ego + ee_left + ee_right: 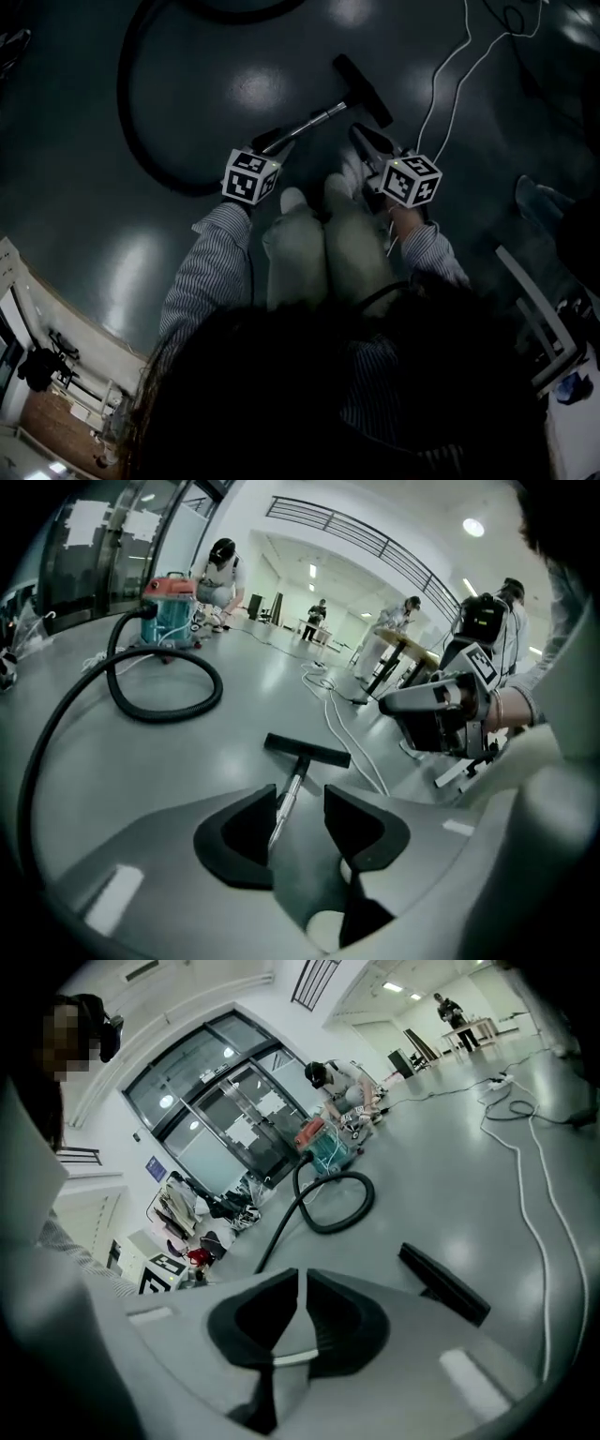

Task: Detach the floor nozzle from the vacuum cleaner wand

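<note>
The black floor nozzle (364, 89) lies flat on the grey floor, joined to the silver wand (317, 120), which slants back toward me. In the left gripper view the nozzle (307, 752) sits ahead and the wand (284, 808) runs down between the jaws. My left gripper (281, 141) (300, 791) is open over the wand's near end, its pads clear of the tube. My right gripper (364, 136) (302, 1274) hovers just right of the wand, all but shut with only a thin slit and nothing in it. The nozzle (445, 1283) lies to its right.
A black hose (131, 112) loops left to an orange and teal vacuum canister (169, 611). White cables (450, 94) trail on the floor right of the nozzle. My knees (328, 234) are just behind the grippers. Several people work far off in the hall.
</note>
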